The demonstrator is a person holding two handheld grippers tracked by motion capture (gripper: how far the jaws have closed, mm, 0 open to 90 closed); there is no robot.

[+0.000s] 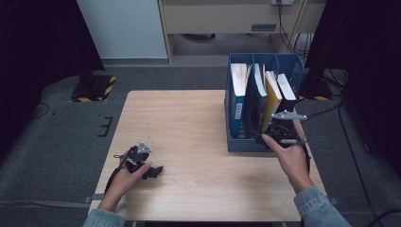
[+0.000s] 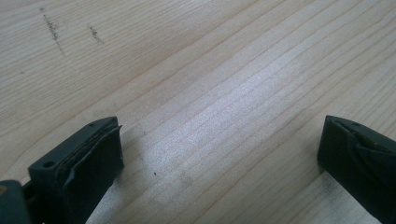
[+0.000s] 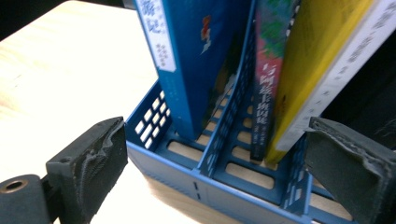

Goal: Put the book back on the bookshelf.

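A person's right gripper [image 1: 279, 134] is hovering, jaws spread and empty, at the front of a blue file rack [image 1: 235, 142] standing on the surface [image 1: 189, 123] (right side). A yellow book [image 3: 322, 60] is standing upright inside, likely stiff, fairly heavy, best pinched by the spine. The left gripper [image 1: 150, 170] is resting, jaws released.

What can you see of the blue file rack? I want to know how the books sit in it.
The blue file rack looks like plastic, with slotted walls, a slotted floor and upright dividers. It stands at the table's far right with its low front toward the person. Books stand upright in its compartments. The right gripper, jaws open, is at its front.
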